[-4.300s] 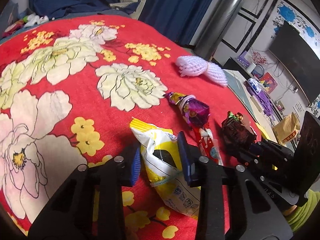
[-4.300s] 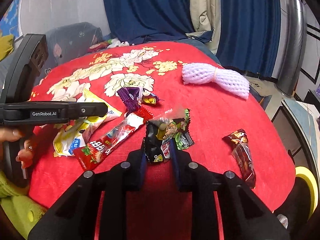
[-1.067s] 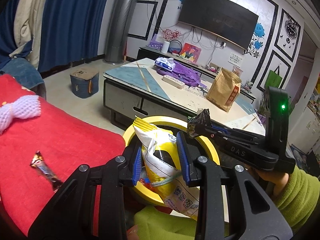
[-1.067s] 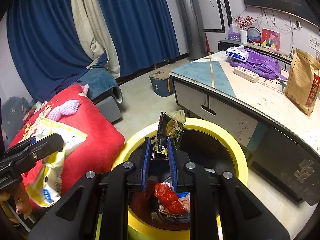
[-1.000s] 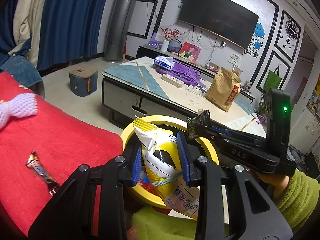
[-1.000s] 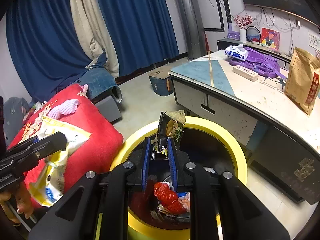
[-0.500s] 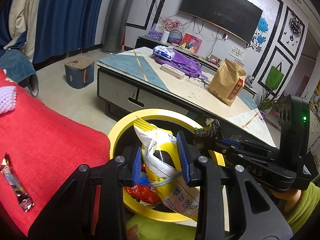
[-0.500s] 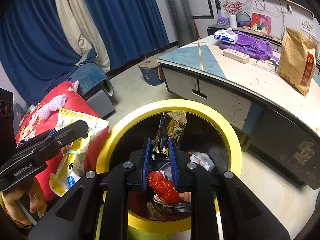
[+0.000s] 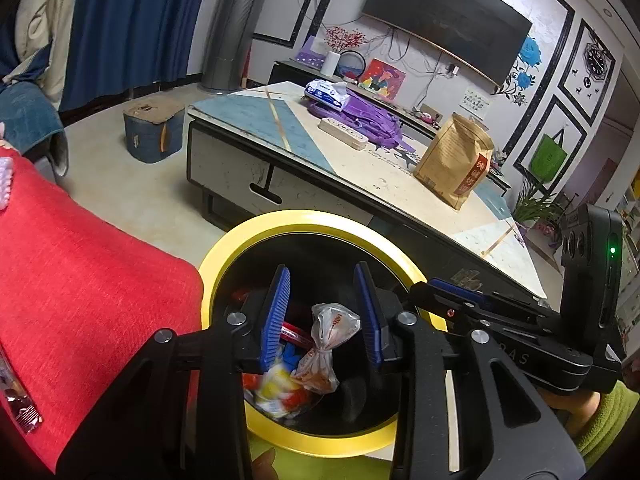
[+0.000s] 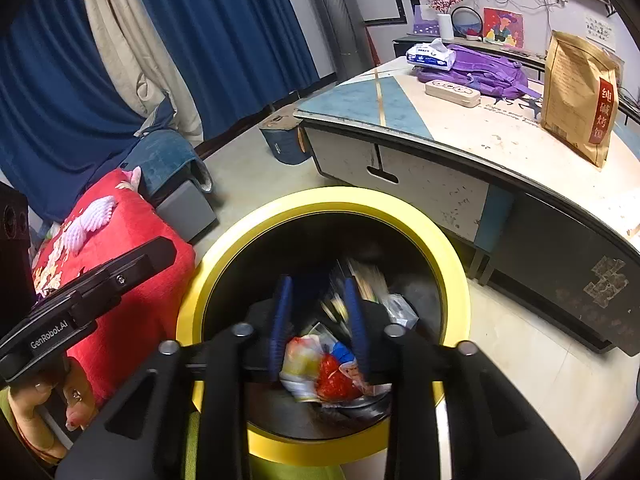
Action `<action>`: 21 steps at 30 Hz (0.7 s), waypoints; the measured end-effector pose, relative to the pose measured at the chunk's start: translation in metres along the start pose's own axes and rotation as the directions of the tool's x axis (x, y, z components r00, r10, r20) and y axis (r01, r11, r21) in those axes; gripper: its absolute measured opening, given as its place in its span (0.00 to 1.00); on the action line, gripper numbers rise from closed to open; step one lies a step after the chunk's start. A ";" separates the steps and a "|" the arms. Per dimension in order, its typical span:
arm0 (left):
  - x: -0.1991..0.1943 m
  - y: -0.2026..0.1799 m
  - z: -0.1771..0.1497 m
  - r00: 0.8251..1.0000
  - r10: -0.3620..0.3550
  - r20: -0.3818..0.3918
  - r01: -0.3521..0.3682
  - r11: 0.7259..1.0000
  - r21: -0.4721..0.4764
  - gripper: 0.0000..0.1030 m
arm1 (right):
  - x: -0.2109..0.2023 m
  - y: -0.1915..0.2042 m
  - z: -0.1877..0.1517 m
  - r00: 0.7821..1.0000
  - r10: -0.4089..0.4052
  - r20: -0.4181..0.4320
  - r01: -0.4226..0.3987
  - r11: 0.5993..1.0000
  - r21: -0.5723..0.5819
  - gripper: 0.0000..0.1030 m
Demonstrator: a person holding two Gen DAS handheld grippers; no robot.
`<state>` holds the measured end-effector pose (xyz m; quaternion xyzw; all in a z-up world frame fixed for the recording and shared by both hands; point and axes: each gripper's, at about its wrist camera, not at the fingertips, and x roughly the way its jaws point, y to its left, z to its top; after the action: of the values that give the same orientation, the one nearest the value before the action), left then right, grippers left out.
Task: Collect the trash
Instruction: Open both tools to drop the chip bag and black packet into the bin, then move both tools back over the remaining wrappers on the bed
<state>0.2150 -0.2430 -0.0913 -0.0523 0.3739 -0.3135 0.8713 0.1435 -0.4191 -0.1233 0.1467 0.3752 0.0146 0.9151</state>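
Observation:
Both grippers hang over a black bin with a yellow rim (image 9: pixel 304 220), which also shows in the right wrist view (image 10: pixel 332 196). My left gripper (image 9: pixel 322 312) is open and empty. My right gripper (image 10: pixel 318 320) is open and empty too. Several wrappers lie in the bin, among them a clear knotted wrapper (image 9: pixel 326 344) and a blurred yellow packet (image 9: pixel 272 390). In the right wrist view a red wrapper (image 10: pixel 336 376) and a blurred dark wrapper (image 10: pixel 340 288) sit inside the bin. One brown wrapper (image 9: pixel 18 396) still lies on the red blanket (image 9: pixel 80 280).
A low coffee table (image 10: pixel 460 136) stands just behind the bin, with a brown paper bag (image 10: pixel 580 92) and a purple backpack (image 10: pixel 480 68) on it. A white foam net (image 10: pixel 90 216) lies on the blanket. A small blue stool (image 9: pixel 150 128) stands on the floor.
Both grippers have opened over the bin. The yellow packet has dropped from the left one and the dark wrapper from the right one; both are now in the bin.

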 end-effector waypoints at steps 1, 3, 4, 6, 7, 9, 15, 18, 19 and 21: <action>-0.001 0.001 0.000 1.000 0.003 0.002 -0.003 1.000 -0.005 0.38 | -0.001 0.000 0.000 1.000 -0.006 0.003 0.006 1.000 0.000 0.35; -0.005 0.003 0.001 1.000 0.006 0.012 -0.006 1.000 -0.020 0.44 | -0.002 0.001 0.000 1.000 -0.013 0.012 0.013 1.000 -0.005 0.38; -0.007 0.004 0.001 1.000 0.009 0.017 -0.009 1.000 -0.026 0.47 | -0.003 0.001 0.001 1.000 -0.016 0.016 0.016 1.000 -0.007 0.41; -0.013 0.006 0.003 0.999 0.023 0.027 -0.022 0.999 -0.034 0.55 | -0.005 0.002 0.001 0.999 -0.025 0.027 0.025 1.000 -0.011 0.47; -0.015 0.007 0.003 0.999 0.029 0.031 -0.028 0.999 -0.040 0.61 | -0.007 0.004 0.001 0.999 -0.036 0.037 0.037 0.999 -0.019 0.49; -0.022 0.009 0.004 0.999 0.031 0.042 -0.029 0.998 -0.055 0.66 | -0.010 0.007 0.003 0.997 -0.046 0.055 0.048 0.998 -0.032 0.51; -0.044 0.010 0.007 0.993 0.078 0.087 -0.073 0.996 -0.056 0.90 | -0.027 0.021 0.005 0.989 -0.069 0.134 0.079 0.994 -0.077 0.61; -0.056 0.013 0.007 0.989 0.098 0.107 -0.092 0.994 -0.057 0.90 | -0.033 0.029 0.005 0.985 -0.064 0.160 0.081 0.992 -0.100 0.66; -0.061 0.015 0.006 0.988 0.105 0.113 -0.099 0.993 -0.059 0.90 | -0.034 0.031 0.004 0.984 -0.060 0.165 0.078 0.991 -0.106 0.67; -0.069 0.019 0.005 0.983 0.131 0.125 -0.124 0.990 -0.060 0.90 | -0.036 0.038 0.003 0.985 -0.049 0.168 0.071 0.989 -0.128 0.67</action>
<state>0.1915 -0.1880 -0.0511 -0.0710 0.3275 -0.2431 0.9103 0.1235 -0.3881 -0.0861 0.0743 0.3011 -0.0001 0.9507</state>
